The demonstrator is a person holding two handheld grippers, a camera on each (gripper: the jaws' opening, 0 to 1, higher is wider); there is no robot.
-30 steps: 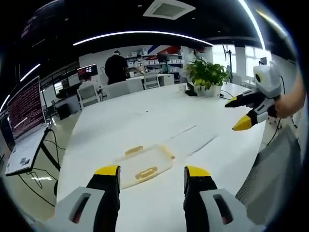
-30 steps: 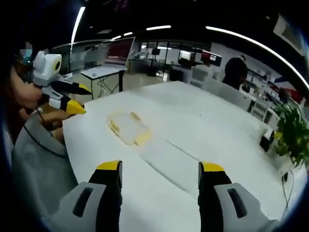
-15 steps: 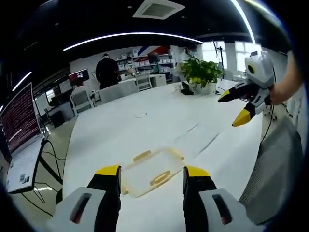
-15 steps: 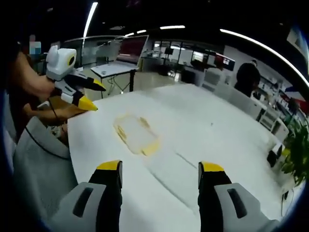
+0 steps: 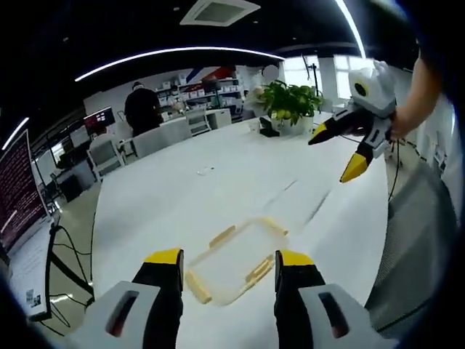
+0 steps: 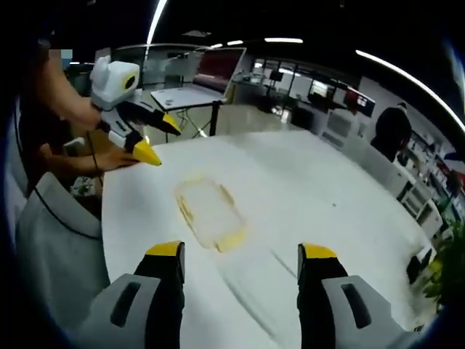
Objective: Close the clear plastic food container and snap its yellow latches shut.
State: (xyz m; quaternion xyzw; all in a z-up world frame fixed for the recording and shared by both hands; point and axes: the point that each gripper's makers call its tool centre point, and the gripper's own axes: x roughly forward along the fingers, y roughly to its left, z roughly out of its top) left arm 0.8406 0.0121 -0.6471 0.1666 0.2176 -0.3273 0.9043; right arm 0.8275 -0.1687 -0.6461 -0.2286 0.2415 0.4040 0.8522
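Where claws gape: container [image 5: 236, 262] mid-table [image 5: 218, 182]

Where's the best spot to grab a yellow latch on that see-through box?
Probably the latch on the long side nearest the left gripper, pinched by its outer edge from above. The clear container lies flat on the white table, with latches sticking out along its rim and both grippers open.
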